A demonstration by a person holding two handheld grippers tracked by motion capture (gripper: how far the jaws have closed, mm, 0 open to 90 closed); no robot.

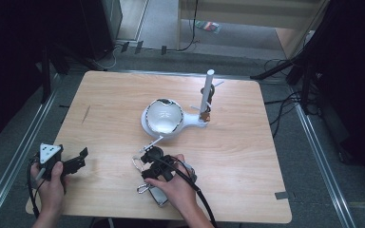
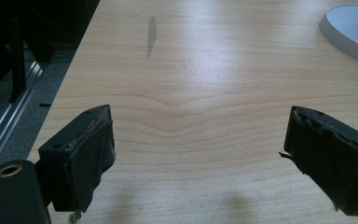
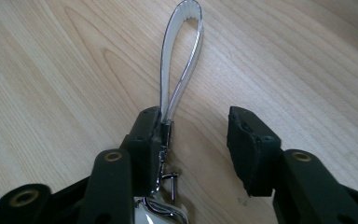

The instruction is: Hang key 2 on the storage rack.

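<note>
A white strap loop (image 3: 165,70) with a metal clasp (image 3: 165,182) lies flat on the wooden table (image 1: 247,156). My right gripper (image 3: 193,123) is open around its clasp end, and the strap runs along the inner face of the left jaw. In the high view the right gripper (image 1: 152,154) sits near the table's front middle, with the loop (image 1: 137,164) and a carabiner (image 1: 144,188) beside the hand. My left gripper (image 1: 78,159) is held at the front left corner. Its jaws (image 2: 198,140) are wide open over bare wood.
A white stand with a round domed base (image 1: 164,116) and an upright white post (image 1: 207,95) occupies the table's middle. Its rim (image 2: 349,28) shows far right in the left gripper view. A dark smudge (image 1: 85,114) marks the wood at left. Floor rails flank the table.
</note>
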